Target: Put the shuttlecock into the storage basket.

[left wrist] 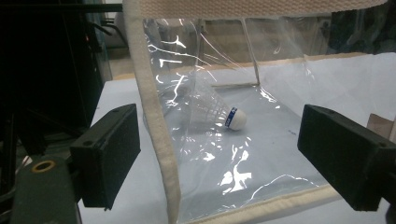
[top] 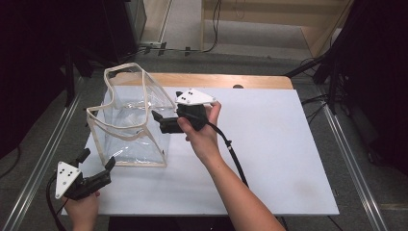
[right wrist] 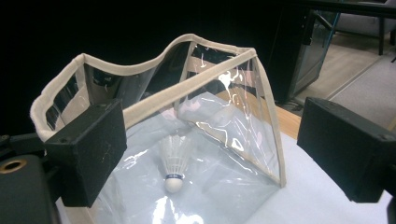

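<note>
Your clear bag (top: 131, 122) with its cream edging stands open on the white worktop (top: 269, 159), towards its left side, and a shuttlecock (left wrist: 219, 113) lies on the bag's floor, cork end towards your near side. Your right gripper (top: 156, 118) sits at the bag's right wall, its fingers (right wrist: 88, 149) spread wide and pinching nothing. Your left gripper (top: 98, 161) rests at the worktop's near-left corner, just beside the bag's front corner, fingers (left wrist: 109, 154) spread and empty.
</note>
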A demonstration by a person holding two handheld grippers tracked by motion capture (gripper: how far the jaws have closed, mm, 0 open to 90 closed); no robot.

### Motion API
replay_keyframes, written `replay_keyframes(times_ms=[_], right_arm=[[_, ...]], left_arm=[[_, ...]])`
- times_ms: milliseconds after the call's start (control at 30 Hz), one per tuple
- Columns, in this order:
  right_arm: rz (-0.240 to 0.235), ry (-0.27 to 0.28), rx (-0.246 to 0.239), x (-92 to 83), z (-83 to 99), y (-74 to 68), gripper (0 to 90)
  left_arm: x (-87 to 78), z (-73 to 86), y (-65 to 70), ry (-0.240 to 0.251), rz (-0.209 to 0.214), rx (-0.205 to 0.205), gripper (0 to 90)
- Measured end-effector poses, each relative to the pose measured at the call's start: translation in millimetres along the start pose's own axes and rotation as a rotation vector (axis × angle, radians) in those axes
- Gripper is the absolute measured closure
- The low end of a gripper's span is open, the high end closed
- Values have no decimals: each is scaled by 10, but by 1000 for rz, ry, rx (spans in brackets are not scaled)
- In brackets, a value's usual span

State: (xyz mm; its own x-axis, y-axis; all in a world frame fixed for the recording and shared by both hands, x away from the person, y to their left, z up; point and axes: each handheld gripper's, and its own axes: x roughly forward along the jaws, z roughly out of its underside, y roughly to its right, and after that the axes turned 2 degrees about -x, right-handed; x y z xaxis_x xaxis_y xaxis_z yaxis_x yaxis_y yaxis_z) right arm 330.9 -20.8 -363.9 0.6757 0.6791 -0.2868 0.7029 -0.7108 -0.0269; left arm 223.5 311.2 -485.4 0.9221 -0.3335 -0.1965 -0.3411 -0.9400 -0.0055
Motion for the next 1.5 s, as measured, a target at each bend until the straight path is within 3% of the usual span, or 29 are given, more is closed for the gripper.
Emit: replay_keyframes(times_ms=[733,1500], right_arm=[[38,-3,-6,-147,166,114,67],[85,-6,28,-329,459,281,67]], left_arm=[[0,0,-1,-3,0,5,137],[2,1,4,-4,1,9,137]])
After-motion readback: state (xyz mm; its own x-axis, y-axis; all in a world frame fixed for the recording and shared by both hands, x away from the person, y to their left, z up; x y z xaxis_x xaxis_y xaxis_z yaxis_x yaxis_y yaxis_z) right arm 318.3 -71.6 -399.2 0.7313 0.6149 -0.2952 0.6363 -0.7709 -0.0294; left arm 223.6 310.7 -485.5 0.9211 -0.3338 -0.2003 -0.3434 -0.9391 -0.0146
